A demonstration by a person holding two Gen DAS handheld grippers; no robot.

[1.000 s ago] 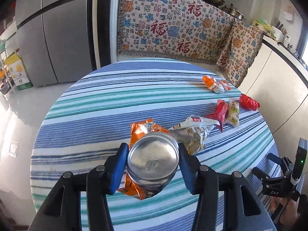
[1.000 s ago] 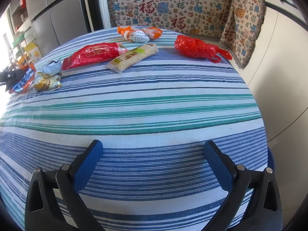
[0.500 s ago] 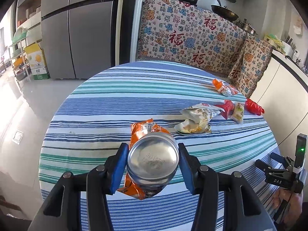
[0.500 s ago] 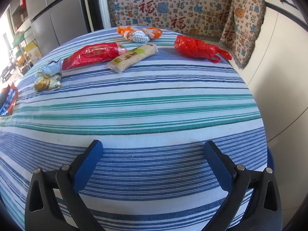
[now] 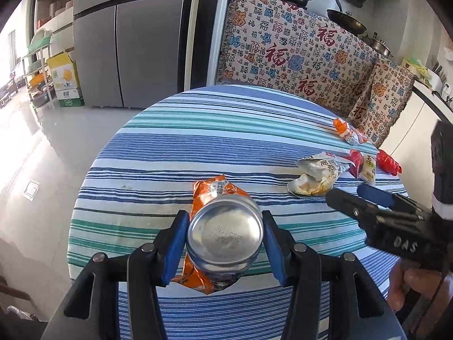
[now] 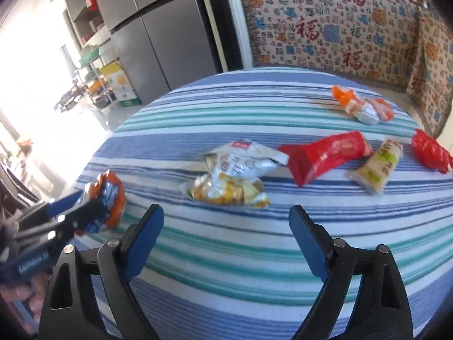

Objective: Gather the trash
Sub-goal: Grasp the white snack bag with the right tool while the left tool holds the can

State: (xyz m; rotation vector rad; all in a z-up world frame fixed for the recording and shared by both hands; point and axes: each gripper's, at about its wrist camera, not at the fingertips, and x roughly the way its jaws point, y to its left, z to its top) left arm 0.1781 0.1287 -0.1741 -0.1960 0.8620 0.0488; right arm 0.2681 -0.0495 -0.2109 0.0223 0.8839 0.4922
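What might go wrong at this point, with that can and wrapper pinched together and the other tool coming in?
1. The left hand-held gripper clamps a silver can and an orange wrapper together; the loose wrapper may slip out.
2. The open right hand-held gripper points toward the crumpled silver-and-yellow bag. Being light, it could slide on the striped tablecloth rather than be caught.
3. Both tools are close together and might bump.
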